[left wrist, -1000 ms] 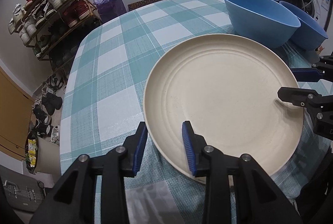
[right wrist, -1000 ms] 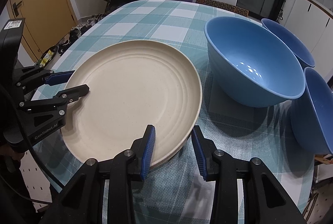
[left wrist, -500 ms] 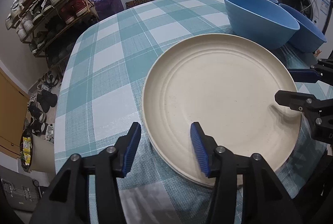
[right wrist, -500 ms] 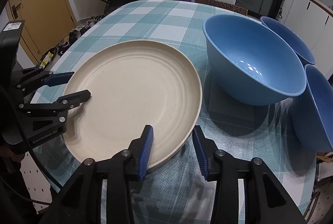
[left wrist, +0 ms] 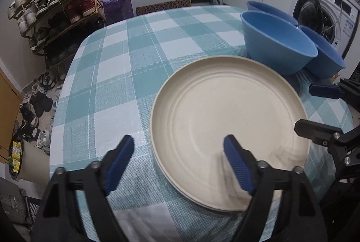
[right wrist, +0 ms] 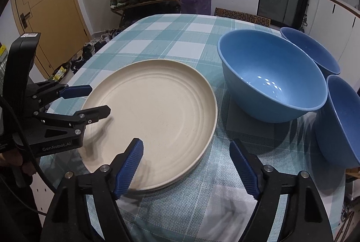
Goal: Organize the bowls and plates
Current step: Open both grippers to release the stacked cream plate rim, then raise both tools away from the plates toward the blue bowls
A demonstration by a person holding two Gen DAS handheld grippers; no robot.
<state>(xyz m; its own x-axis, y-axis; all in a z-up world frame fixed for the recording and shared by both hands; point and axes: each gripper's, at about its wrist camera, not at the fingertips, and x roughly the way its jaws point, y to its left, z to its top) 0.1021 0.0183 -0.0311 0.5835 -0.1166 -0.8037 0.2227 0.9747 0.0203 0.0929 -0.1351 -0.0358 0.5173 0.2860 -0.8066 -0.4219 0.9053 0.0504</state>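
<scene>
Cream plate [left wrist: 227, 129], wide and shallow, lies flat on the checked tabletop [left wrist: 135, 75] with what looks like a second plate edge under it, so probably a stack. Three blue bowls sit just beside it; the nearest bowl [right wrist: 272, 82] is almost touching the plate rim.

Left tool [left wrist: 180, 165] straddles the near rim, jaws opening, pads clear of the plate. Right tool [right wrist: 186, 170] likewise: jaws opening, one finger over the rim, the other over cloth, nothing gripped.

Judgement: rigid, matte, moderately light, possibly brittle if dropped. Low raised rim is the only purchase; pinch it at opposite edges, one tool each, and keep it level. Smooth surface may slip under a shallow bite.
</scene>
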